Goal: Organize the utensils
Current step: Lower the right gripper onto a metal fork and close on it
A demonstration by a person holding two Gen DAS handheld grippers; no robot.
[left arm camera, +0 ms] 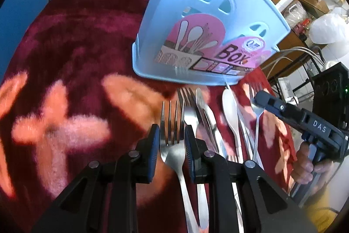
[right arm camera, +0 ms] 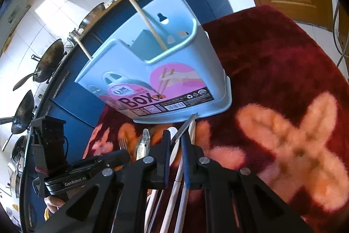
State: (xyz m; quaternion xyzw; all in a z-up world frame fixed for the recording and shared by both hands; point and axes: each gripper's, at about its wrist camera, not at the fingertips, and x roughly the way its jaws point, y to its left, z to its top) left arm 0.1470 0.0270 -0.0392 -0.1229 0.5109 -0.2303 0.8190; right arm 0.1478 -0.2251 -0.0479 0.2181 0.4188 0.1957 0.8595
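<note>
Several utensils (left arm camera: 231, 115) crowd before the blue box (left arm camera: 209, 21).

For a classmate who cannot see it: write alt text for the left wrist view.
The left gripper closes on a steel fork on a red floral cloth. More cutlery lies beside it, before a blue utensil box.

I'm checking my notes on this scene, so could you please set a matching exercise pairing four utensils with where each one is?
1 fork; 2 wooden chopstick; 3 white spoon; 4 thin metal utensil
A in the blue box; B lying free on the red rug; C between left gripper's fingers; D between right gripper's fingers
Pairs: 1-C; 2-A; 3-B; 4-D
</note>
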